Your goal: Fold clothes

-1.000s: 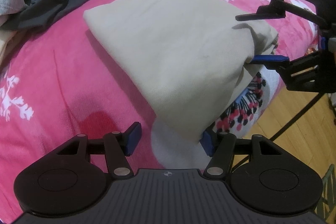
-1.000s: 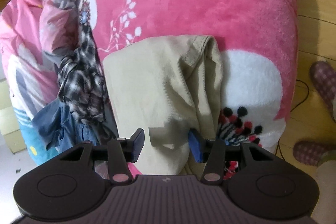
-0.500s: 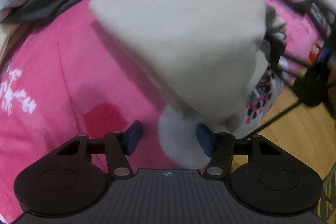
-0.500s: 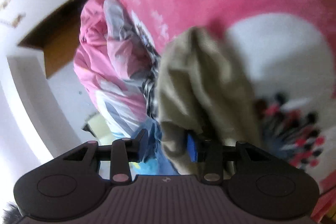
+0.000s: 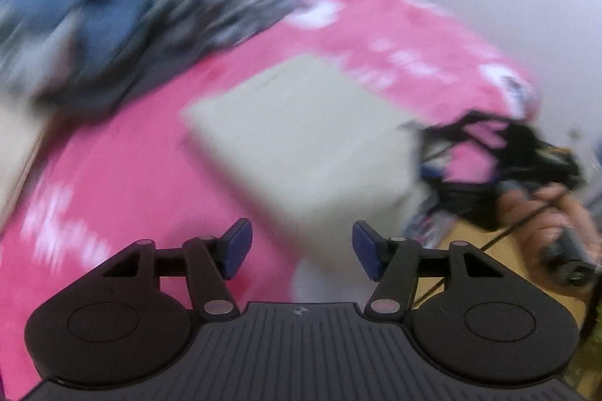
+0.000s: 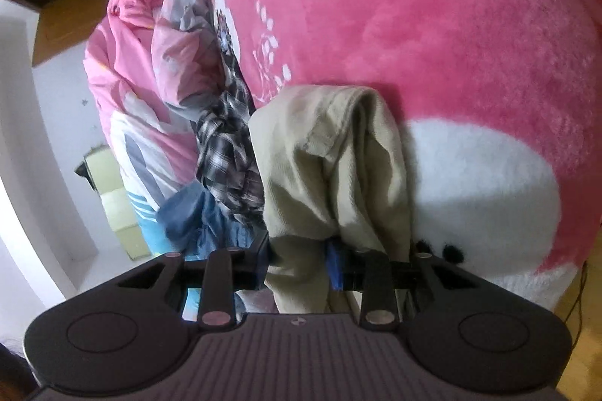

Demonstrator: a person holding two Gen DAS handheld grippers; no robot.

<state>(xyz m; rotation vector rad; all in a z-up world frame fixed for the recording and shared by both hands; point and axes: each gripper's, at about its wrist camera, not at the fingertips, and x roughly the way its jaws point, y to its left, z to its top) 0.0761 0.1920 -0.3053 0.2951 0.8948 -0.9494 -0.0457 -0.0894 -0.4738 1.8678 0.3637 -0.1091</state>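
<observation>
Between your right tongs (image 6: 297, 267) a bunched edge of the beige garment (image 6: 331, 171) sits pinched; the jaws have just been closing on it. Your left tongs (image 5: 302, 248) gape wide, gripping nothing, above the pink blanket (image 5: 124, 175). Beyond, that folded garment lies on the bed, and farther back a plaid shirt (image 6: 225, 152) and jeans (image 6: 195, 216) sit heaped.

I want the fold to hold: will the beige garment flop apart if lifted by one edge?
Probably. The beige garment sags in soft folds where the right gripper pinches it, so it looks floppy. Its loose layers may slide open, and the left gripper holds nothing.
</observation>
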